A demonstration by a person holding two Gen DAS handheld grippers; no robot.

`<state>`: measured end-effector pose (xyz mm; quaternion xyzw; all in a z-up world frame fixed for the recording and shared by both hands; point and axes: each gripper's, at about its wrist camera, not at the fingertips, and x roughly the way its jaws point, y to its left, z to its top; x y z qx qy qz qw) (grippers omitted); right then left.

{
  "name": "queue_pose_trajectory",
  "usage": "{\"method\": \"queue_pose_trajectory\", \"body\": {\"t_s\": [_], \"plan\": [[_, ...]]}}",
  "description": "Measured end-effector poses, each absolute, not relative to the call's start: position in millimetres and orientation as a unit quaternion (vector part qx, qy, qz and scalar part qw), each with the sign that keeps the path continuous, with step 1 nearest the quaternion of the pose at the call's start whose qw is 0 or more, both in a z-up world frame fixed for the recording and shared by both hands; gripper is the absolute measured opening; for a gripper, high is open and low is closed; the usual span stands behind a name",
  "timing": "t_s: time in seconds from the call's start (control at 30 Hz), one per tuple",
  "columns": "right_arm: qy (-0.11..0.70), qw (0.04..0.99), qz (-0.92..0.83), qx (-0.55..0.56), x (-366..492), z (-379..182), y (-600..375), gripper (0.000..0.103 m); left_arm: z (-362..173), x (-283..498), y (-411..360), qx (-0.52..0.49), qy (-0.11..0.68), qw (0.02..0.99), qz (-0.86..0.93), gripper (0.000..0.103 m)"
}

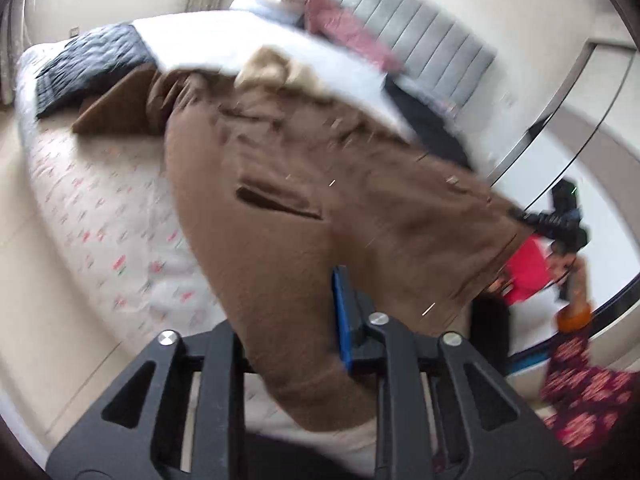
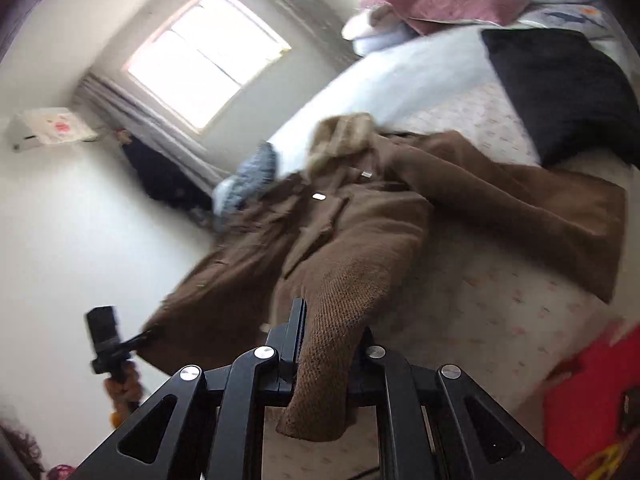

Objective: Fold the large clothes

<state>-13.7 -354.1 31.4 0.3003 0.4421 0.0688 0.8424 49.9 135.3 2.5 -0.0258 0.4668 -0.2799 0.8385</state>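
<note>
Left gripper (image 1: 304, 320) clamped on the hem of the brown coat (image 1: 320, 184). Right gripper (image 2: 328, 344) pinched on another hem edge (image 2: 320, 392), cloth draping over its fingers. Coat stretches from both grippers up over the bed (image 1: 100, 208). Beyond it: black pillow (image 2: 560, 92), pink pillow (image 2: 448, 4), headboard (image 1: 412, 28). No containers visible.

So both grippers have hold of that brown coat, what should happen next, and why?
Probably carry the hem toward the fur collar. The left gripper and right gripper each pinch the brown coat at its lower edge, while its top half lies on the bed, ready for a fold.
</note>
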Motion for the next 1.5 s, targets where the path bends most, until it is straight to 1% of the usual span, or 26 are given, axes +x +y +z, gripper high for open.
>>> {"method": "queue_pose_trajectory", "body": {"t_s": [0.07, 0.1, 0.13, 0.17, 0.2, 0.23, 0.3, 0.37, 0.43, 0.6, 0.87, 0.97, 1.03, 1.07, 1.13, 1.17, 1.2, 1.3, 1.5], "plan": [[0.504, 0.809, 0.001, 0.302, -18, -12, -373, 0.019, -23, 43, 137, 0.024, 0.505, 0.829, -0.241, 0.037], [0.531, 0.793, -0.034, 0.296, -17, -28, -381, 0.020, -30, 39, 139, 0.041, 0.516, 0.825, -0.229, 0.041], [0.548, 0.780, -0.065, 0.295, -21, -40, -391, 0.020, -36, 37, 145, 0.054, 0.522, 0.824, -0.215, 0.043], [0.554, 0.770, -0.081, 0.306, -25, -48, -400, 0.024, -39, 35, 152, 0.059, 0.524, 0.825, -0.205, 0.048], [0.548, 0.766, -0.081, 0.325, -29, -50, -410, 0.032, -40, 34, 161, 0.054, 0.523, 0.827, -0.199, 0.055], [0.538, 0.767, -0.077, 0.341, -30, -47, -416, 0.036, -37, 35, 169, 0.041, 0.519, 0.831, -0.194, 0.060], [0.516, 0.777, -0.082, 0.351, -29, -41, -428, 0.063, -27, 37, 180, 0.013, 0.503, 0.846, -0.178, 0.075], [0.497, 0.794, -0.102, 0.334, -21, -28, -438, 0.072, -18, 43, 186, -0.011, 0.482, 0.861, -0.162, 0.083], [0.486, 0.802, -0.123, 0.325, -20, -22, -453, 0.073, -13, 48, 189, -0.034, 0.464, 0.872, -0.153, 0.084], [0.463, 0.802, -0.165, 0.340, -1, -43, -499, 0.074, -12, 70, 173, -0.055, 0.451, 0.879, -0.146, 0.085], [0.452, 0.797, -0.218, 0.337, 54, -86, -561, 0.074, -8, 102, 118, -0.007, 0.461, 0.874, -0.155, 0.085], [0.447, 0.801, -0.227, 0.327, 76, -104, -570, 0.073, -4, 115, 92, 0.016, 0.460, 0.871, -0.170, 0.085], [0.434, 0.807, -0.229, 0.327, 84, -114, -571, 0.066, -1, 124, 74, 0.035, 0.457, 0.871, -0.178, 0.085], [0.425, 0.813, -0.238, 0.320, 85, -115, -569, 0.055, 0, 129, 63, 0.048, 0.455, 0.871, -0.182, 0.085], [0.405, 0.832, -0.249, 0.286, 82, -107, -557, 0.035, 3, 137, 43, 0.070, 0.450, 0.869, -0.193, 0.085], [0.396, 0.844, -0.237, 0.272, 81, -99, -549, 0.015, 3, 142, 32, 0.081, 0.446, 0.868, -0.201, 0.085], [0.388, 0.855, -0.227, 0.258, 79, -88, -540, 0.010, 4, 146, 21, 0.091, 0.444, 0.867, -0.209, 0.085], [0.349, 0.888, -0.210, 0.211, 70, -44, -514, 0.008, 5, 164, -15, 0.118, 0.441, 0.859, -0.233, 0.085], [0.237, 0.936, -0.243, 0.091, 77, 86, -492, 0.007, 10, 206, -95, 0.152, 0.414, 0.854, -0.276, 0.085]]}}
